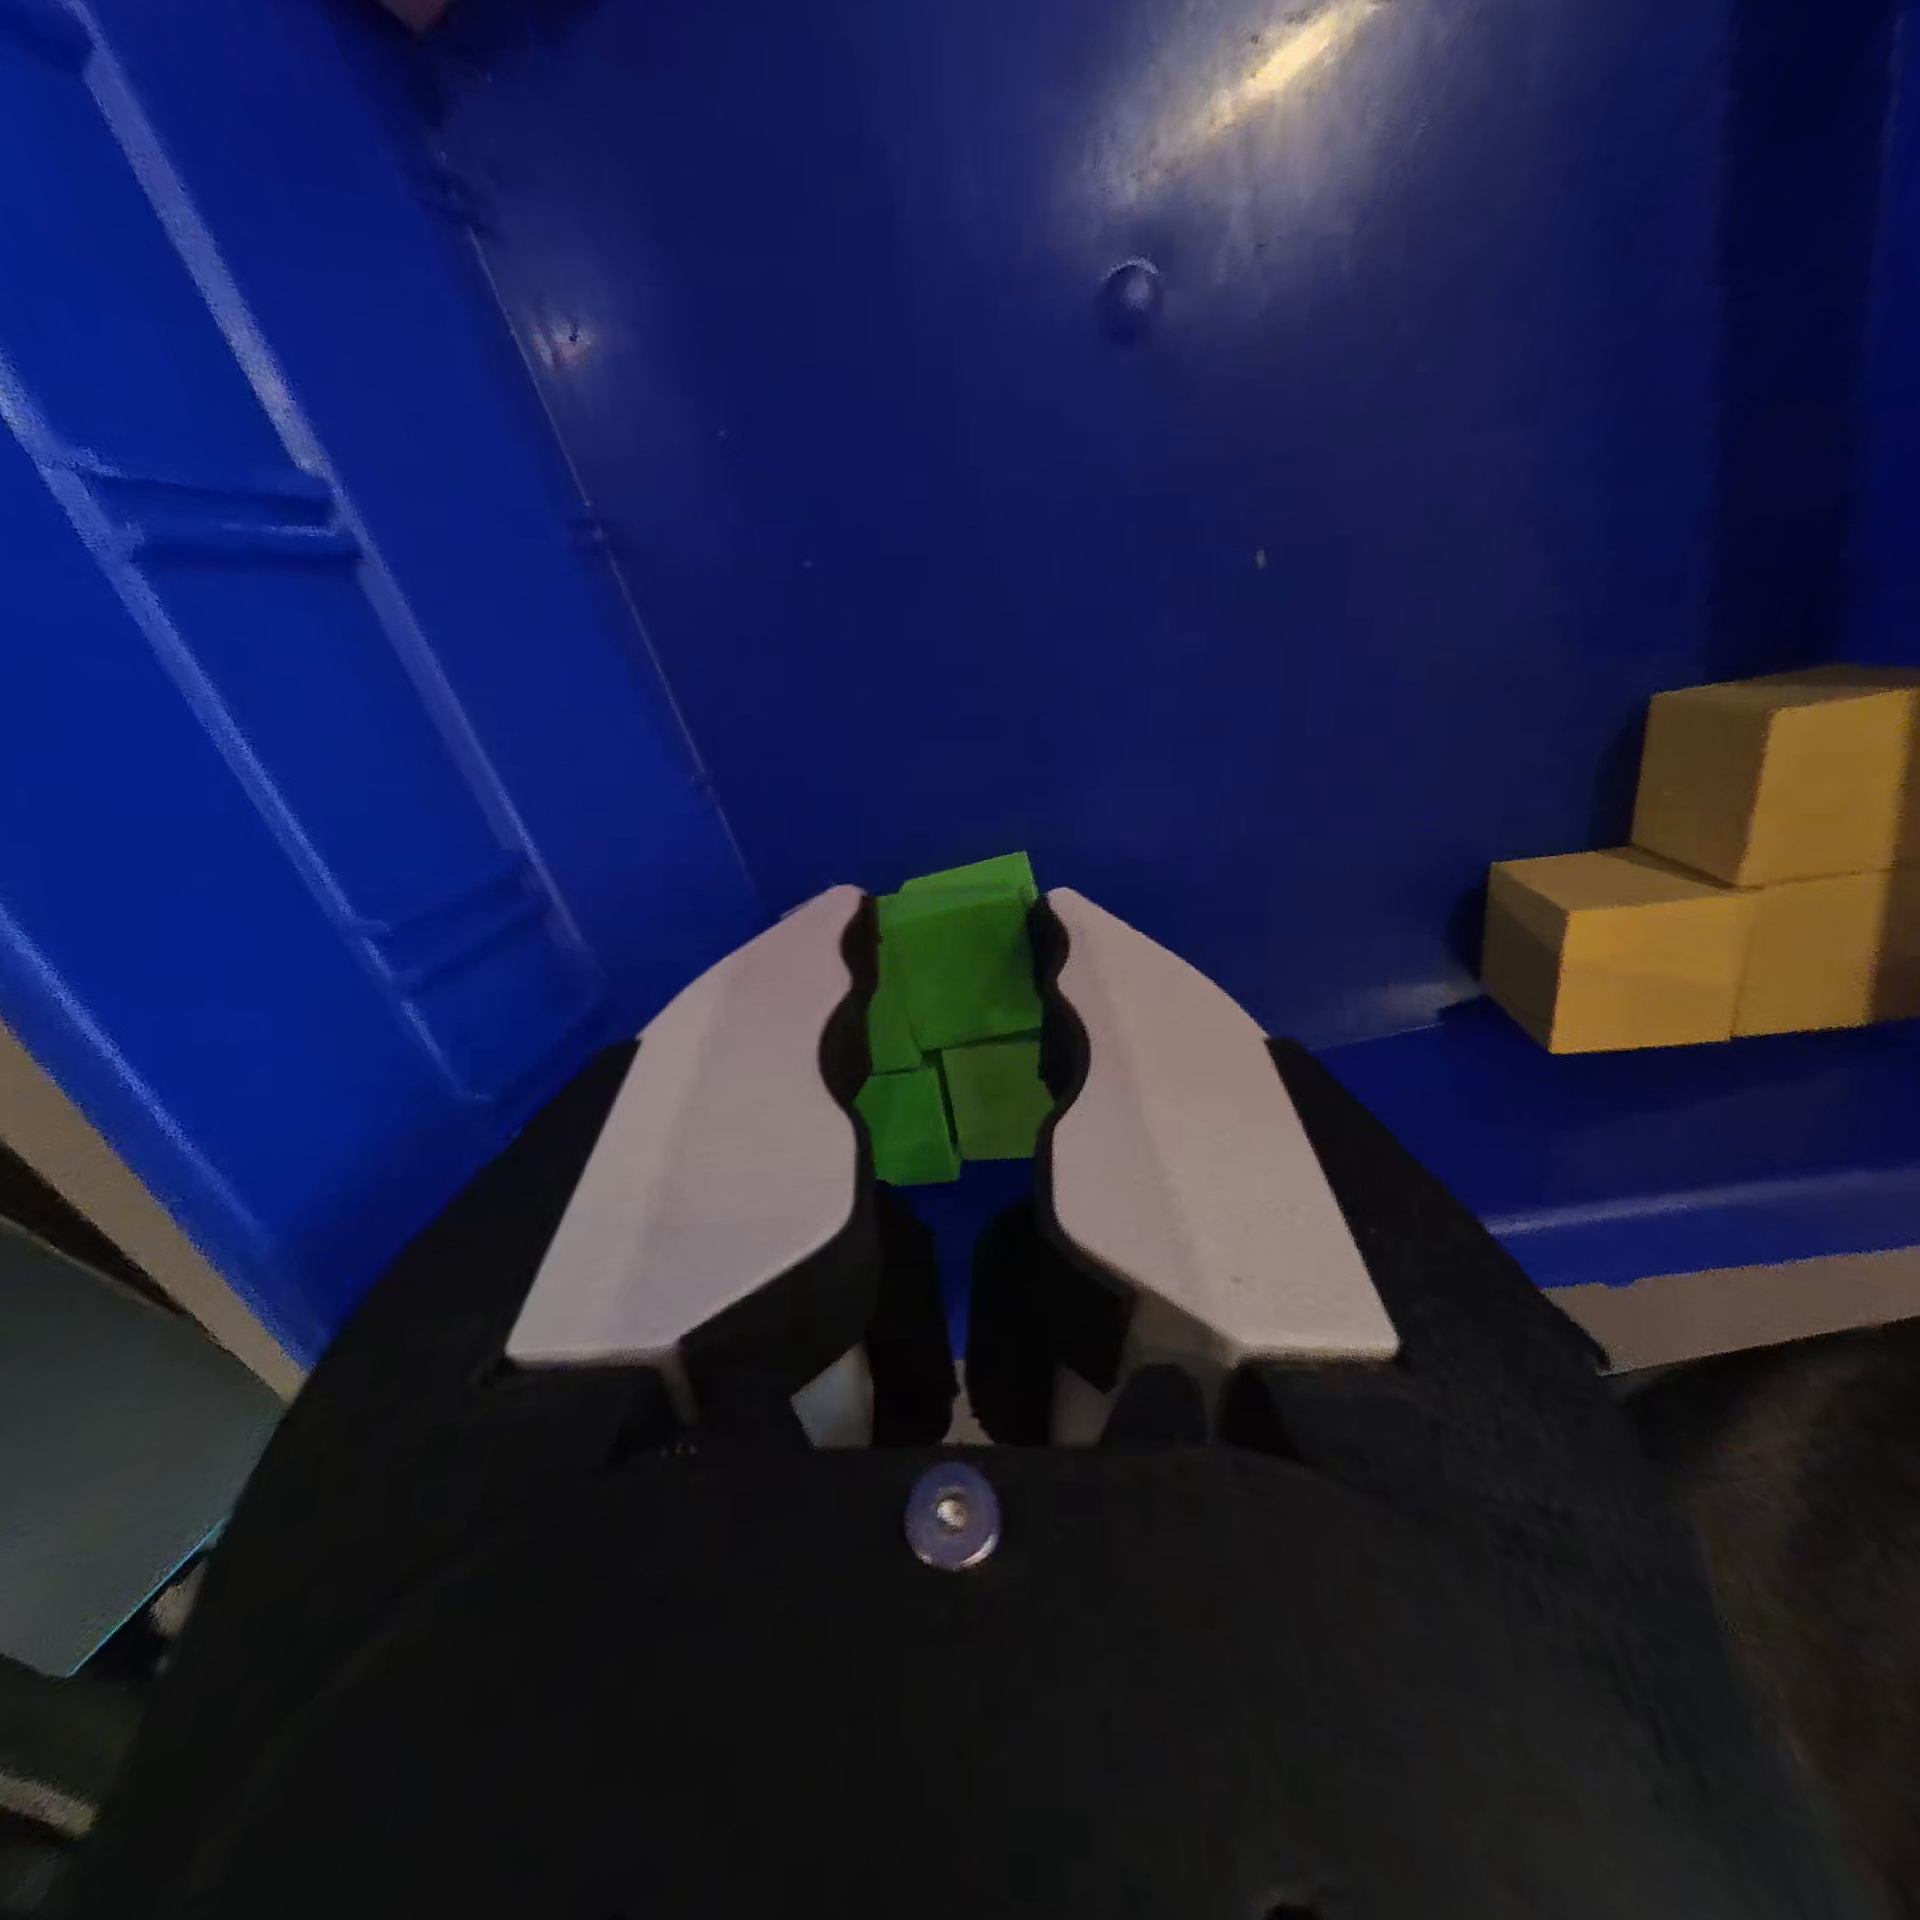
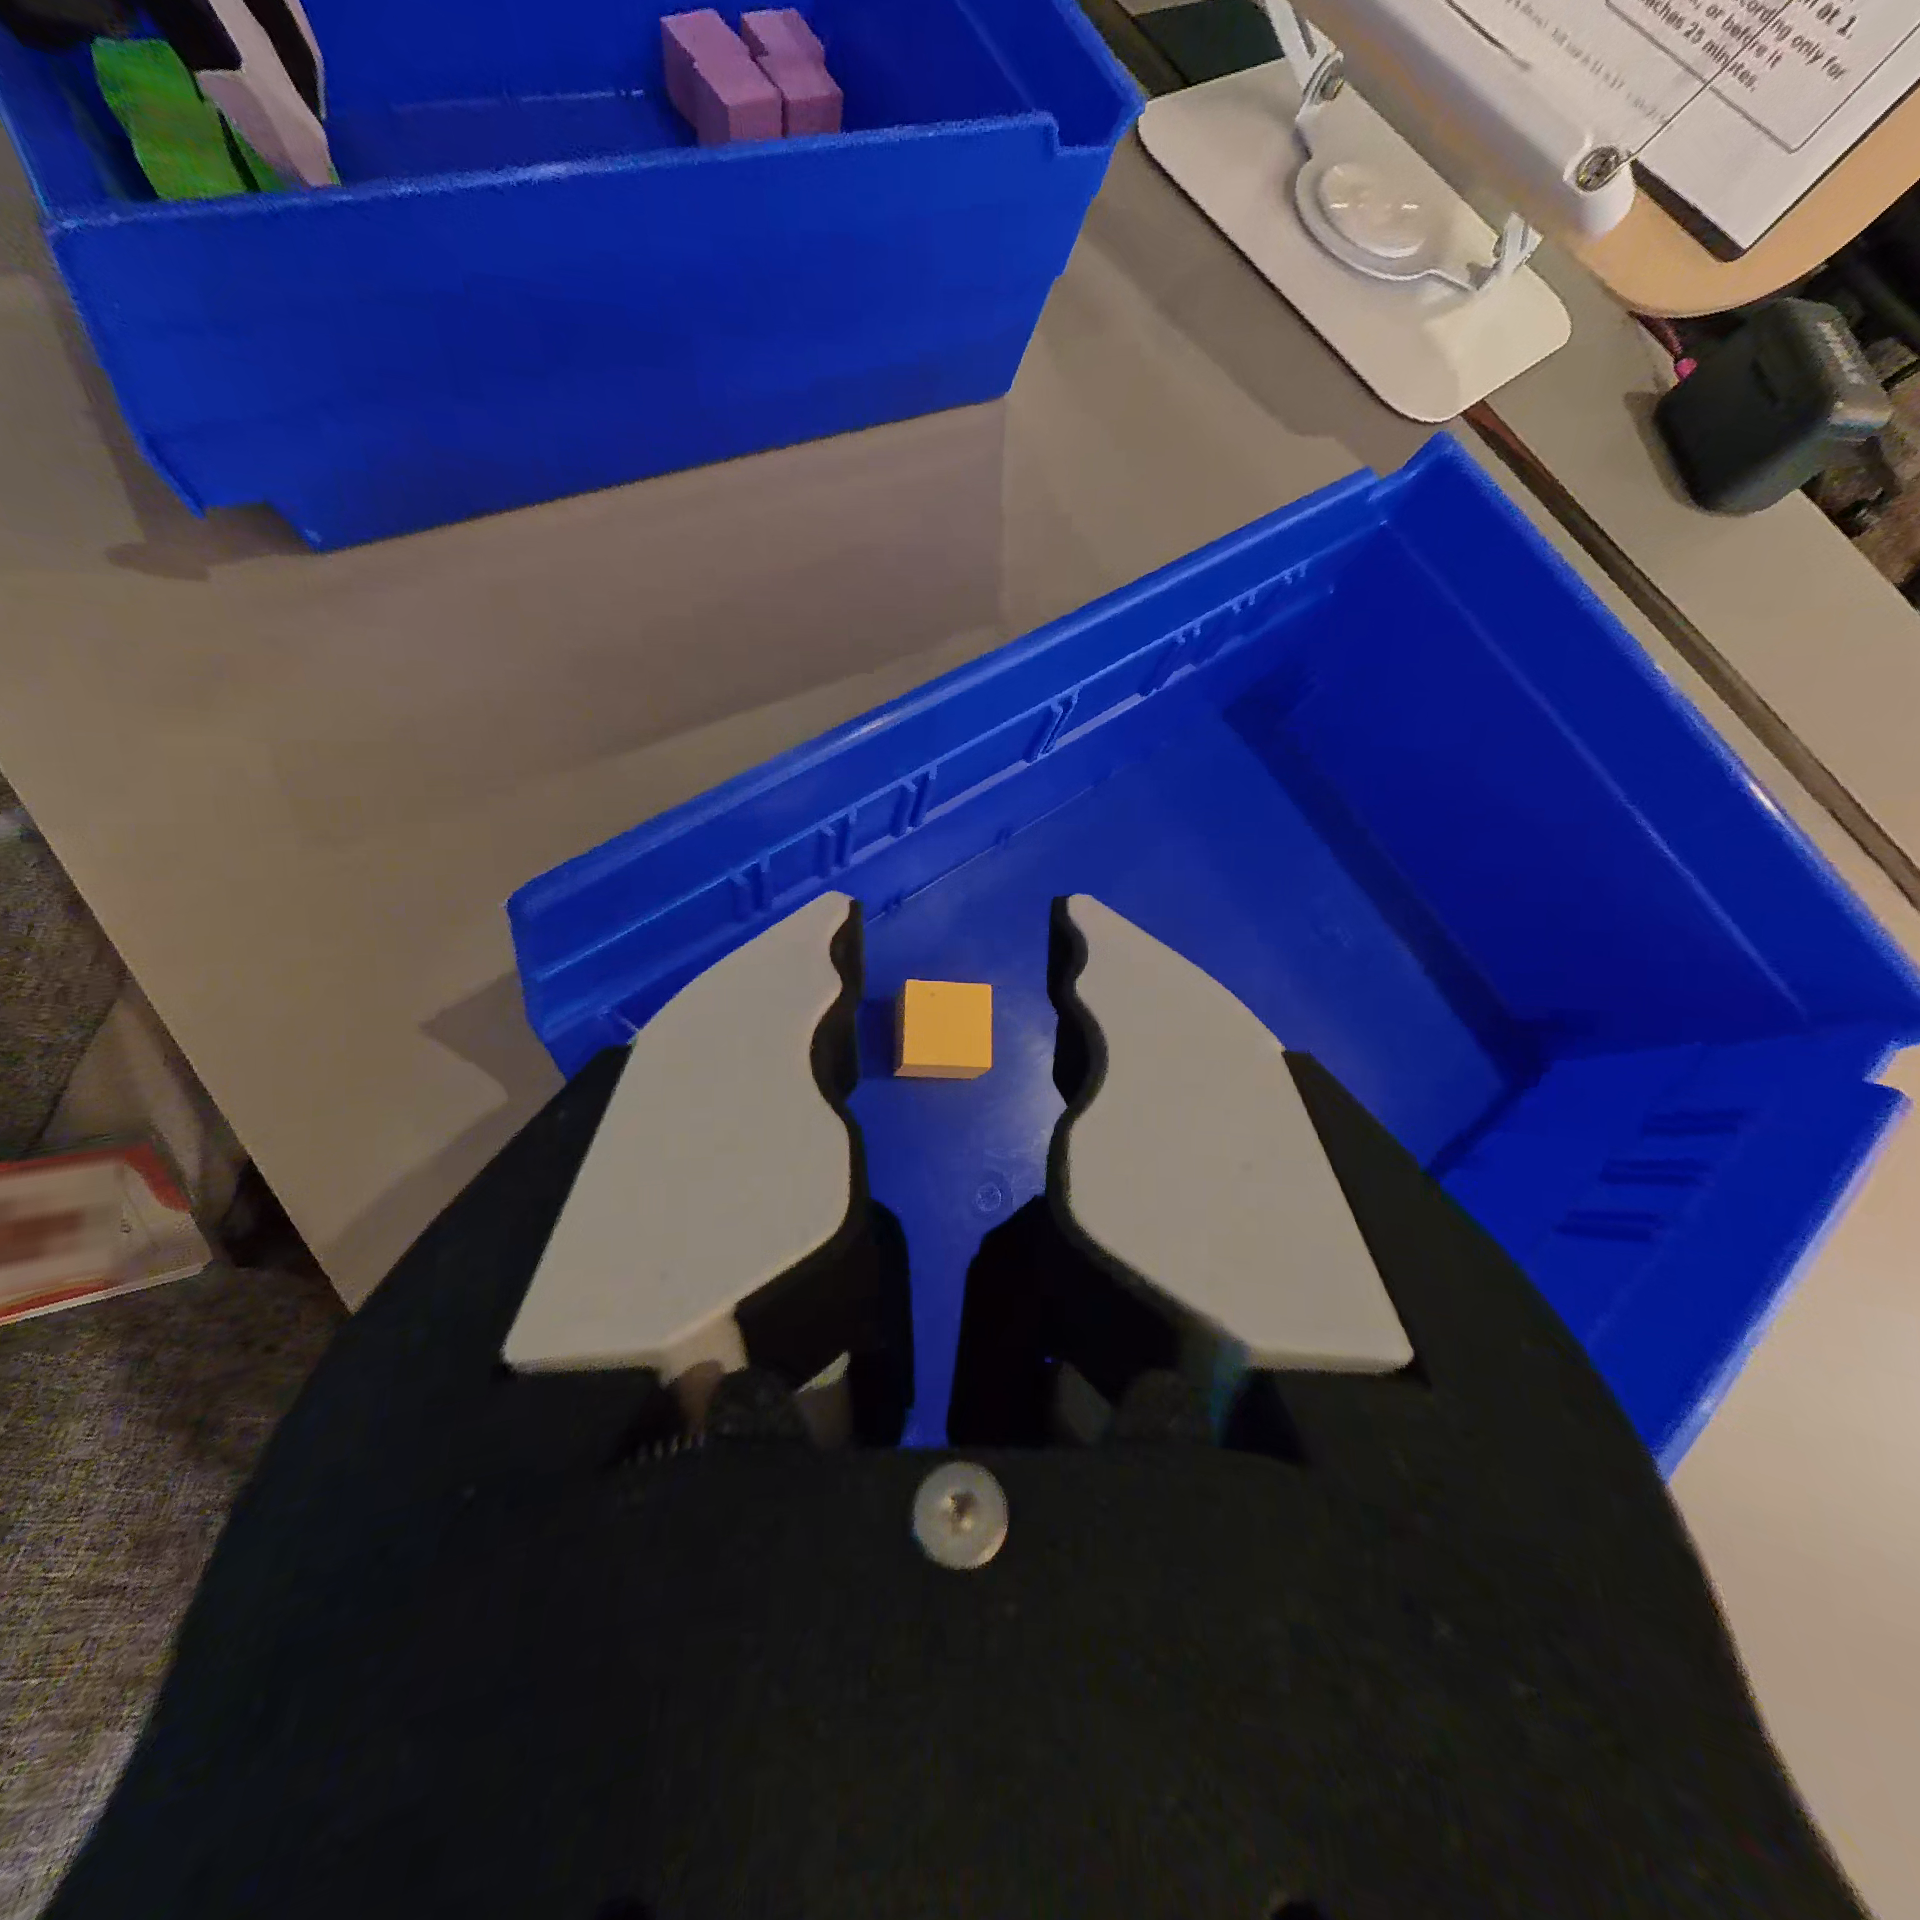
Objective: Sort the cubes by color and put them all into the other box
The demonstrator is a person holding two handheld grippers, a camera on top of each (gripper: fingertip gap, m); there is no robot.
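Your left gripper (image 1: 954, 914) pinching a green block piece (image 1: 951, 1013) inside the far blue bin (image 2: 582, 312), yellow stepped blocks (image 1: 1704, 883) near, your right gripper (image 2: 954, 914) spread over a small yellow cube (image 2: 943, 1029) in the near blue bin (image 2: 1558, 831), purple blocks (image 2: 750, 78), printed sheet (image 2: 1704, 83) beyond.

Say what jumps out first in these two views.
The left hand-held gripper, shut on a bright green block piece, sits inside a blue bin near a yellow stepped block. The right hand-held gripper hangs open over an orange cube in another blue bin.
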